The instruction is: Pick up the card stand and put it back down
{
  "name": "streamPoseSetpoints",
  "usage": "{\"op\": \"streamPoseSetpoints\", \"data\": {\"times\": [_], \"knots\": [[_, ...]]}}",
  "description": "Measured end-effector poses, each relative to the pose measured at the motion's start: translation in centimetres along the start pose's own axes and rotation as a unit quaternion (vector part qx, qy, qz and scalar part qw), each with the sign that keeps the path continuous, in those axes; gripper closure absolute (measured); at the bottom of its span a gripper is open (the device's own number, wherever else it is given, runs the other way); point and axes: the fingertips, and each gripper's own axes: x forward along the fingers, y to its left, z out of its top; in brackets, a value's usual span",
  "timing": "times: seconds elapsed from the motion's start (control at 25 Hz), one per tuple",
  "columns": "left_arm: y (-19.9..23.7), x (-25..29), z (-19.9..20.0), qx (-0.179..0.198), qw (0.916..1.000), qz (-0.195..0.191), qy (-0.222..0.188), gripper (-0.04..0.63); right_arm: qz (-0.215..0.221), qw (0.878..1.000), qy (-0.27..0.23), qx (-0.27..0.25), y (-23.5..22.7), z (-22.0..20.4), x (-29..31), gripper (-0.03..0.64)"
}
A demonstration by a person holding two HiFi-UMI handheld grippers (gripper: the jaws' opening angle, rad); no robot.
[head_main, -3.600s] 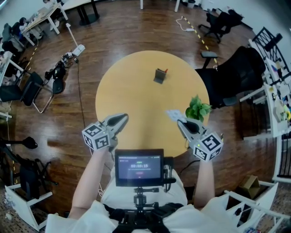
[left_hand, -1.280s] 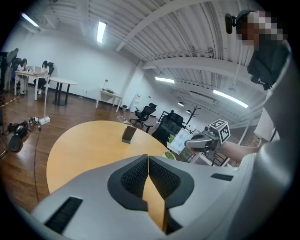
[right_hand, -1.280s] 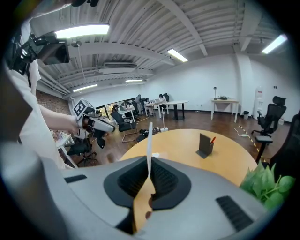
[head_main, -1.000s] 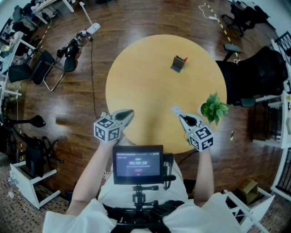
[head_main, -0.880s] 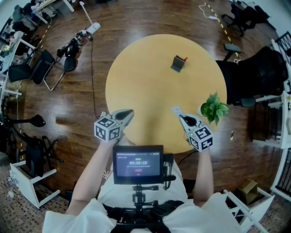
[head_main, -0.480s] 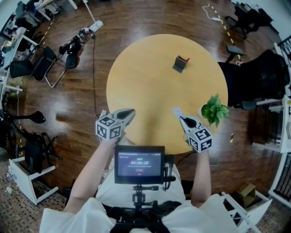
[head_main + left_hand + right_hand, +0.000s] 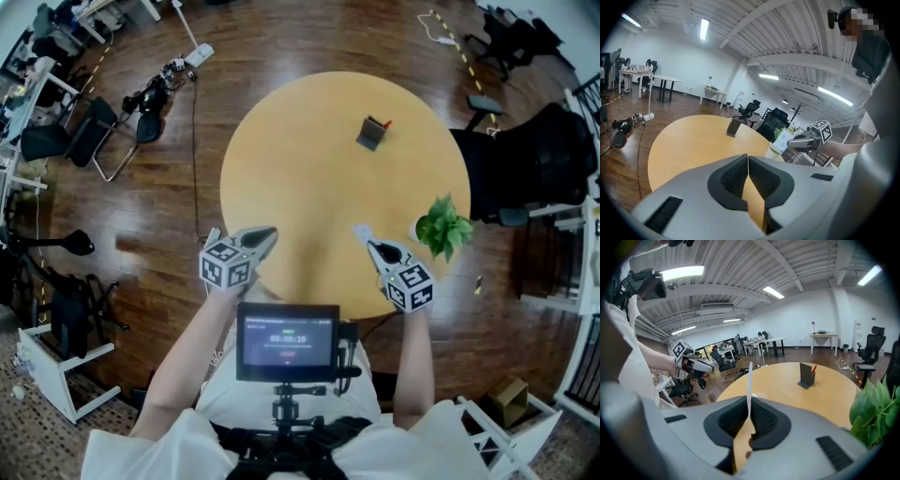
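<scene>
The card stand is a small dark holder with a red tip, upright on the far side of the round yellow table. It also shows as the card stand and the card stand in the two gripper views. My right gripper hovers over the table's near right edge, far from the stand, shut on a thin white card that sticks up between its pads. My left gripper is over the near left edge, shut with nothing in it.
A potted green plant stands at the table's right rim, close beside my right gripper. A black office chair sits to the right of the table. Chairs and cables lie on the wooden floor at left. A monitor is mounted at my chest.
My right gripper has sunk slightly with the white card still held. The left gripper has stayed where it was. The card stand has not moved.
</scene>
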Motion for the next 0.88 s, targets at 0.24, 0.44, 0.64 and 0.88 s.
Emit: {"op": "streamPoseSetpoints", "data": {"times": [0.24, 0.44, 0.64, 0.88], "knots": [[0.7, 0.5, -1.5, -0.002, 0.9998, 0.006, 0.016, 0.589, -0.003, 1.0, 0.007, 0.008, -0.8, -1.4, 0.8, 0.589], [0.9, 0.0, -2.8, -0.007, 0.9994, 0.013, 0.03, 0.589, -0.003, 1.0, 0.018, 0.017, -0.6, -3.1, 1.0, 0.589], [1.4, 0.3, -3.1, -0.003, 0.9991, 0.018, 0.039, 0.589, -0.005, 1.0, 0.018, 0.015, -0.9, -3.3, 1.6, 0.589], [1.7, 0.5, -3.6, -0.002, 0.9987, 0.019, 0.046, 0.591, -0.006, 0.999, 0.036, 0.018, -1.7, -4.9, 3.0, 0.589]]}}
